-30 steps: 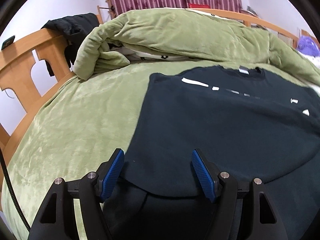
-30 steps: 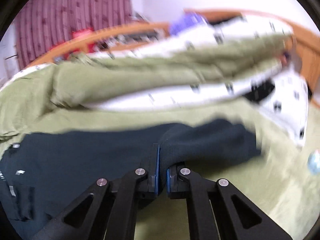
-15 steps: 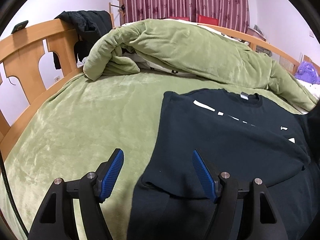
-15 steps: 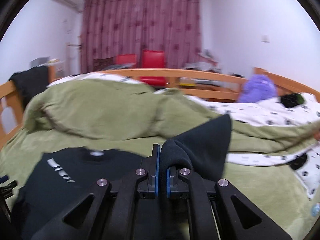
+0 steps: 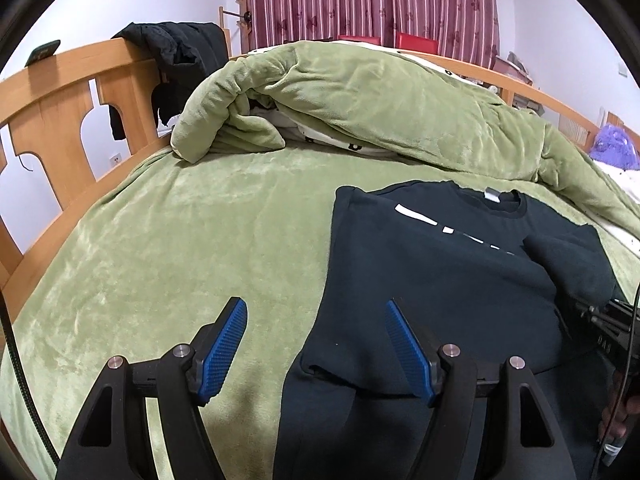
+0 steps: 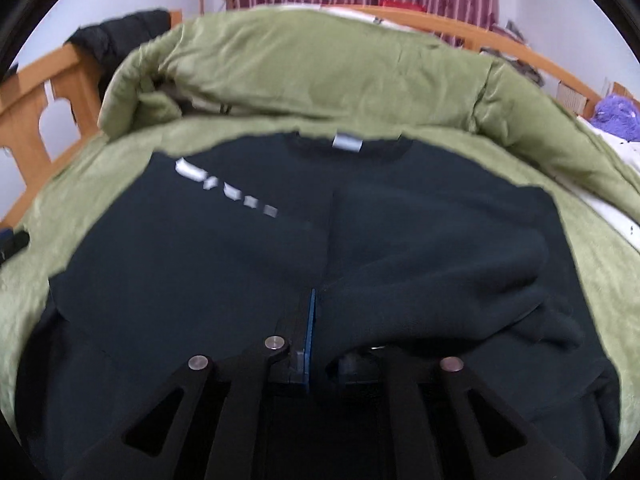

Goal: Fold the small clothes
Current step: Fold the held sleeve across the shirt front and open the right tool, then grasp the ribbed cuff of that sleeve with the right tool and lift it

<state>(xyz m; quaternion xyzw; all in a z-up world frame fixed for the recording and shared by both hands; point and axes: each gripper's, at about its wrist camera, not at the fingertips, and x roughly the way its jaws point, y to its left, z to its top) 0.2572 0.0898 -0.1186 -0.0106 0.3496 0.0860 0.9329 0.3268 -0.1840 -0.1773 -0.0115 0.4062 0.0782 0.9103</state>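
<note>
Right tool (image 6: 320,320) is the one doing the work: its blue-padded fingers are pressed together on the sleeve (image 6: 440,264) of a black sweatshirt (image 6: 192,248), and that sleeve lies doubled across the chest, running from the far shoulder down to the pinch. It looks held that way so the sleeve can be laid inward, narrowing the garment before the body is folded. One finger is mostly buried under the cloth, so I judge the grip from the bunched fabric around it.

Left tool (image 5: 316,344) hangs just above the lower left part of the sweatshirt with its fingers spread wide and nothing between them. One pad sits over the green blanket (image 5: 168,248), the other over the dark cloth, straddling the garment's side edge, probably ready to take that edge or the hem.

Spread on the blanket with its collar and white neck label (image 5: 491,195) pointing toward the heaped green duvet (image 5: 360,100), the sweatshirt lies mostly flat, front up, a broken white stripe across the chest. Its left side looks already turned in to a straight edge. A wooden bed frame (image 5: 60,92) runs along the far side.
</note>
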